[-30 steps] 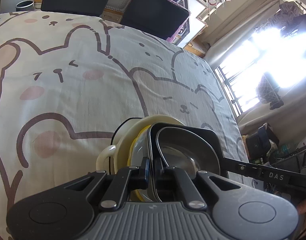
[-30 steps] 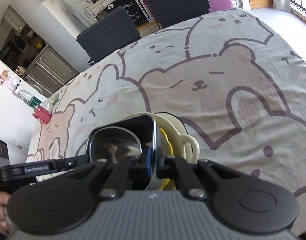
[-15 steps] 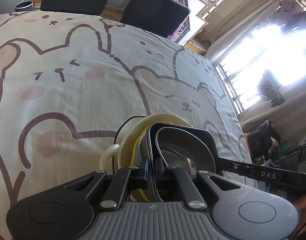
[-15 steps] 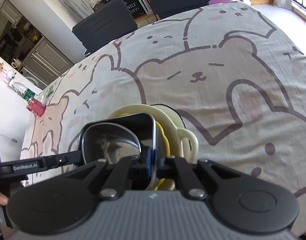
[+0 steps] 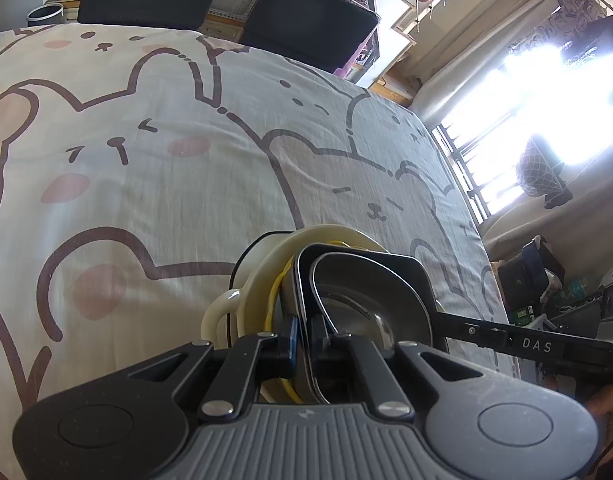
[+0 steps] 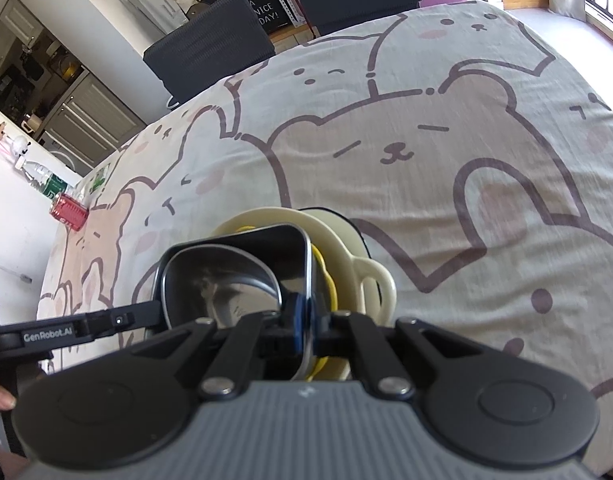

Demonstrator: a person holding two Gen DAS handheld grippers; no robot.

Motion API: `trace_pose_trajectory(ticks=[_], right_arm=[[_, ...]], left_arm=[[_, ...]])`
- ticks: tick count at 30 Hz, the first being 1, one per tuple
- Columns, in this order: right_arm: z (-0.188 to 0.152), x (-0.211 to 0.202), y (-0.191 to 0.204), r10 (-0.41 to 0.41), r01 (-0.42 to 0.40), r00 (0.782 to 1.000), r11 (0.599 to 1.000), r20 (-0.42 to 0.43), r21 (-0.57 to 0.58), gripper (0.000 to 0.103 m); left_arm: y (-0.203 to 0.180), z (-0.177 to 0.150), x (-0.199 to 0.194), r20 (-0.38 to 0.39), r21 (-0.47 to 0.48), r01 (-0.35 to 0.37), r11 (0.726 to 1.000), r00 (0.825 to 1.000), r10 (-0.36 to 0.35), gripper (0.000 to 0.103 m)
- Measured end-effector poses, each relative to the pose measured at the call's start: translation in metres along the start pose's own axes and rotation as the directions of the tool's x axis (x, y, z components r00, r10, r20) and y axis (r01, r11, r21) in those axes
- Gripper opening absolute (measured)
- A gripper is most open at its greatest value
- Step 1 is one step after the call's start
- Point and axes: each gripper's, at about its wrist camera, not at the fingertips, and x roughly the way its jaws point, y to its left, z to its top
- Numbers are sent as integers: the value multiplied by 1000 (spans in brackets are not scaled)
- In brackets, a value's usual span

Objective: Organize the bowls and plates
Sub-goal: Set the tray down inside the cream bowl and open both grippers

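Note:
A black square bowl [image 5: 362, 280] with a shiny steel inside sits in a cream bowl [image 5: 222, 312] that has loop handles. A yellow rim [image 5: 274, 292] shows between the two. The dark edge of a plate [image 5: 246, 248] peeks out under the cream bowl. My left gripper [image 5: 302, 336] is shut on the black bowl's near rim. In the right wrist view my right gripper [image 6: 306, 320] is shut on the opposite rim of the same black bowl [image 6: 234, 264], beside the cream bowl's handle [image 6: 376, 280]. Each gripper's arm crosses the other's view.
The stack rests on a table covered by a bear-print cloth [image 5: 166, 200]. Two dark chairs [image 5: 306, 28] stand at the far edge. A red item [image 6: 68, 212] and a bottle [image 6: 42, 180] sit by the table's left edge. A bright window [image 5: 546, 100] is on the right.
Both grippers keep their grip on the black bowl. The right wrist view has shifted slightly; the stack sits in the same place on the cloth.

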Motion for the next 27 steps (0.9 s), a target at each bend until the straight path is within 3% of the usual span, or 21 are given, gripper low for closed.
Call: trace_pose_trajectory(ticks=[6, 12, 15, 27], right_arm=[[1, -1, 4, -24, 24, 1000, 999, -12, -26, 10], [5, -15, 12, -33, 37, 999, 993, 39, -111, 21], [7, -18, 14, -29, 35, 998, 992, 54, -123, 24], [13, -30, 21, -81, 109, 986, 974, 145, -198, 54]], left_arm=[[0, -1, -1, -17, 0, 5, 1000, 1000, -5, 8], [-1, -4, -8, -29, 36, 1, 999, 1000, 0, 25], [1, -3, -13, -24, 37, 6, 999, 1000, -5, 39], [0, 5, -41, 41, 71, -37, 997, 999, 34, 91]])
